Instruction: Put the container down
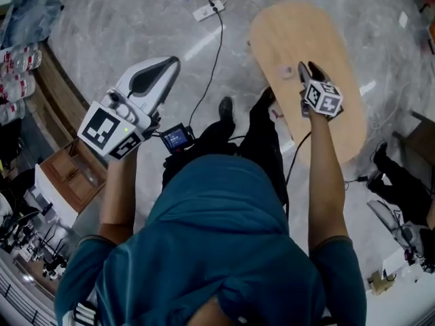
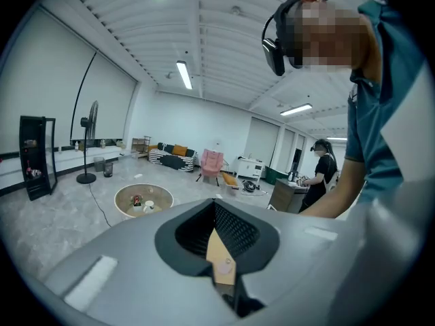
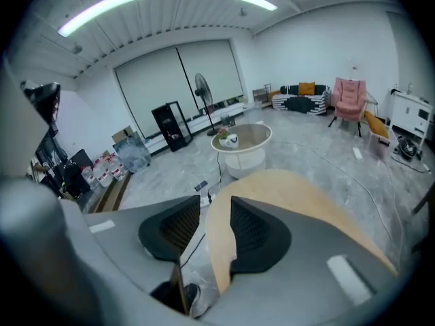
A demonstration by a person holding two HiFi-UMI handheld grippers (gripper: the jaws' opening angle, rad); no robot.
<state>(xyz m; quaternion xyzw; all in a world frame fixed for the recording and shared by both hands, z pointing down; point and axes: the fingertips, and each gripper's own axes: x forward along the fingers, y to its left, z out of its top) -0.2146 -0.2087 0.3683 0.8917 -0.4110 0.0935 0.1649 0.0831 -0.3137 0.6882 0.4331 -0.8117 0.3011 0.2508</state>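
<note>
A small pale pink round container [image 1: 285, 70] rests on the oval wooden table [image 1: 340, 53]. My right gripper [image 1: 305, 71] hovers just right of it, over the tabletop. In the right gripper view its dark pads [image 3: 255, 229] stand apart, open, and only the wooden table [image 3: 299, 195] shows in the gap of the gripper [image 3: 216, 212]. My left gripper [image 1: 170, 65] is raised at the left, away from the table, over the floor. Its tips [image 2: 214, 206] meet, shut on nothing, and a sliver of the table shows behind them.
A power strip [image 1: 207, 9] and its cable lie on the marble floor beyond my feet. A wooden crate [image 1: 71, 172] stands at the left. A low round table [image 3: 241, 140] with cups stands farther off. Another person [image 2: 319, 172] is at a desk.
</note>
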